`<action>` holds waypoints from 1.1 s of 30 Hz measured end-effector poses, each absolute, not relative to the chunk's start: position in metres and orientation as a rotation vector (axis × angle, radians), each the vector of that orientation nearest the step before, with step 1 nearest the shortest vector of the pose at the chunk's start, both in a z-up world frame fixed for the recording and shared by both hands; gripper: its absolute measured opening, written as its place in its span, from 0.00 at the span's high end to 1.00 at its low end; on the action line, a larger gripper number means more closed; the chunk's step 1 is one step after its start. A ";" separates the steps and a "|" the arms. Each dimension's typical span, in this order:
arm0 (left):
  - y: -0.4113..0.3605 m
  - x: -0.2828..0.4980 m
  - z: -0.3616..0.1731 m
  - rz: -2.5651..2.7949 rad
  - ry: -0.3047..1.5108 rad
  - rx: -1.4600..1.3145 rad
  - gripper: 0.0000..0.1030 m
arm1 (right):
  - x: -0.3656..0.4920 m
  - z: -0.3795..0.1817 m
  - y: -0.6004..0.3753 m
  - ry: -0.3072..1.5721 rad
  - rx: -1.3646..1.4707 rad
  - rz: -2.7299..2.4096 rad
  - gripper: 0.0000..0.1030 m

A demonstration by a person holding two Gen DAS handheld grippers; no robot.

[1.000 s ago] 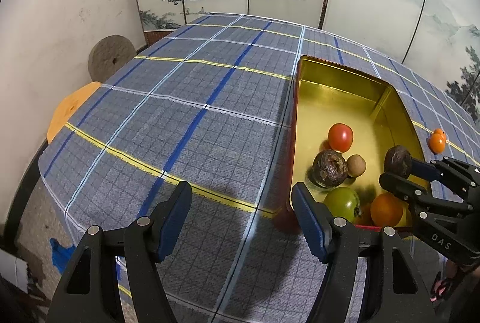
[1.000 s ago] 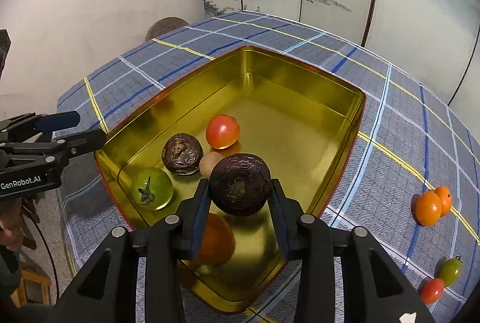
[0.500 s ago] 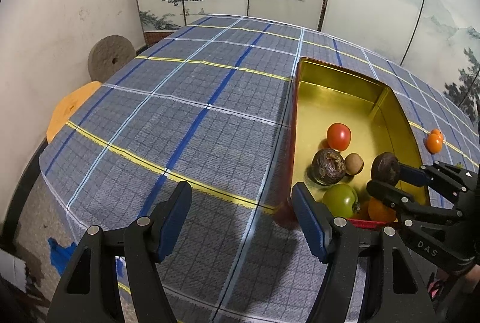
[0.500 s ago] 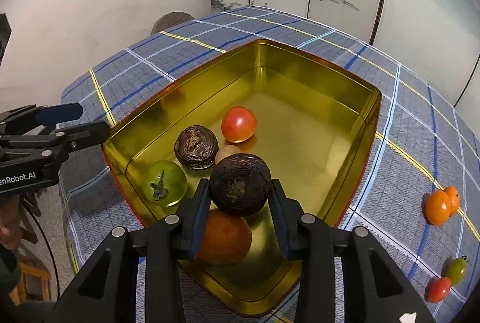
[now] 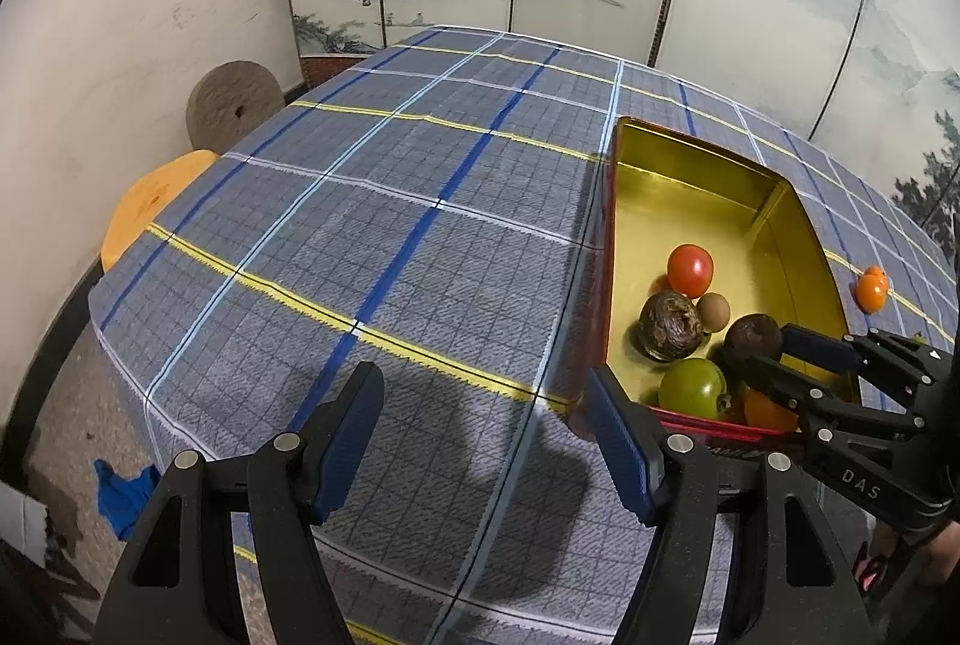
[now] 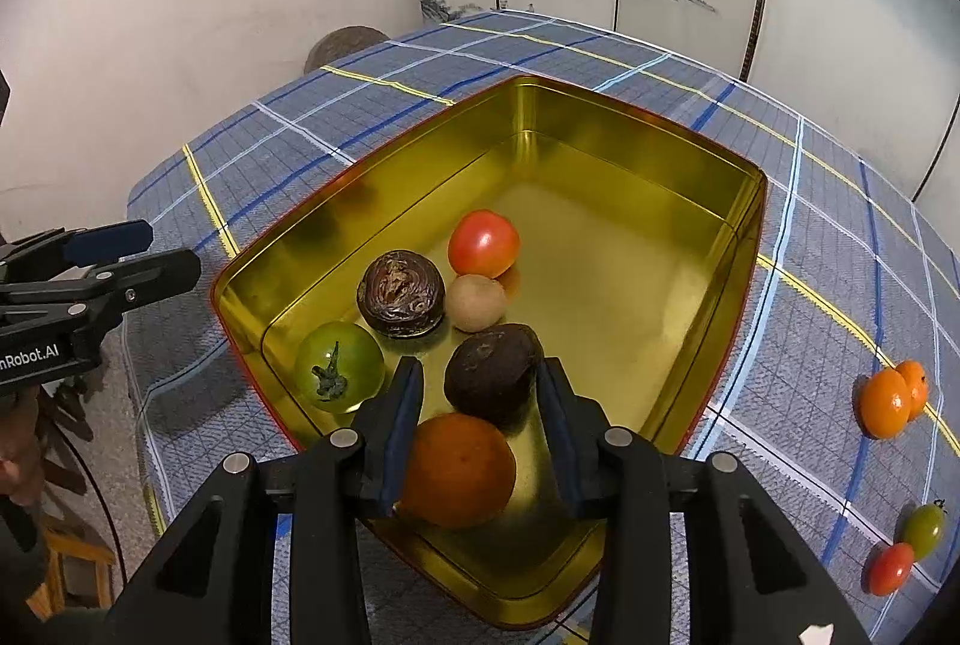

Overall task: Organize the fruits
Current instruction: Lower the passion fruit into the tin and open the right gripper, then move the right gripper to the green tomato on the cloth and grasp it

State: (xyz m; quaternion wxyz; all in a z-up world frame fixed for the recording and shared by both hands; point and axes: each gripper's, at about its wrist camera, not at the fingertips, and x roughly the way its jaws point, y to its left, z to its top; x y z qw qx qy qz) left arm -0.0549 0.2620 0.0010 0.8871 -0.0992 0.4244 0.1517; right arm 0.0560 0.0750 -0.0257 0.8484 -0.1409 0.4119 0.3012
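Observation:
A gold tin [image 6: 636, 147] stands on the plaid tablecloth and holds a red tomato [image 6: 483, 243], a dark wrinkled passion fruit [image 6: 401, 292], a small brown fruit [image 6: 478, 302], a green tomato [image 6: 339, 366] and an orange [image 6: 459, 468]. My right gripper [image 6: 480, 381] is open over the tin's near end; a second dark passion fruit [image 6: 493, 372] sits between its jaws, touching the right pad, a gap on the left. My left gripper [image 5: 486, 441] is open and empty over the cloth, left of the tin [image 5: 690, 177].
On the cloth right of the tin lie two small oranges [image 6: 891, 399], a small green tomato [image 6: 924, 528] and a small red tomato [image 6: 891, 568]. A stone disc [image 5: 234, 105] and an orange stool [image 5: 150, 207] stand beyond the table's left edge. A painted screen backs the table.
My right gripper has lowered into the tin and opened; the dark passion fruit it gripped now rests loose between the jaws. The left gripper has barely moved.

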 end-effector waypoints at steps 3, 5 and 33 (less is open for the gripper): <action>0.262 -0.055 0.003 0.310 0.878 -0.201 0.32 | 0.056 -0.026 0.075 0.866 -0.297 0.635 0.64; 0.260 -0.054 0.004 0.307 0.875 -0.199 0.32 | 0.056 -0.025 0.074 0.866 -0.295 0.636 0.64; 0.169 -0.014 0.027 0.106 0.847 -0.096 0.32 | 0.054 0.016 -0.102 0.778 -0.109 0.293 0.62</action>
